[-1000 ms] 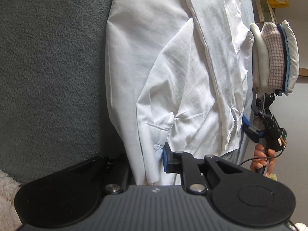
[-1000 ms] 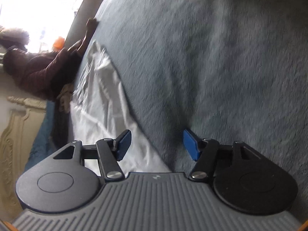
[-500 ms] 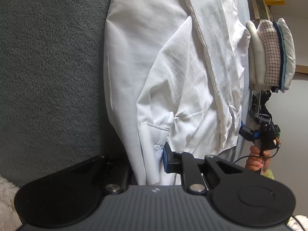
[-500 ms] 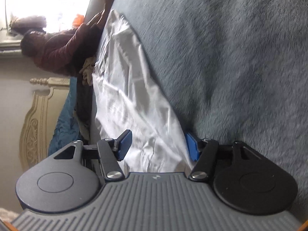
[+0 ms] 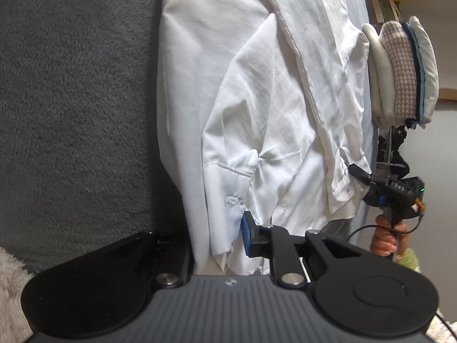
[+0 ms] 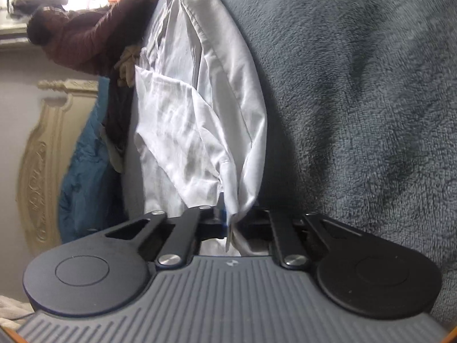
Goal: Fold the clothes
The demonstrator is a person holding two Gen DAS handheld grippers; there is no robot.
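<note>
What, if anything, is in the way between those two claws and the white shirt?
Nothing visible. The left gripper is already shut on the shirt at its cuff, and the right gripper pinches another edge, with only the grey blanket beneath.

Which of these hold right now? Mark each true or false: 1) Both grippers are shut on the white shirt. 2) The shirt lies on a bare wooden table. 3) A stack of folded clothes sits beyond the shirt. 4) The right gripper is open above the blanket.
1) True: the left gripper and the right gripper each pinch the white shirt.
2) False: it lies on a grey fleece blanket.
3) True: a stack of folded clothes sits past its far edge.
4) False: it is shut on the shirt's edge.
</note>
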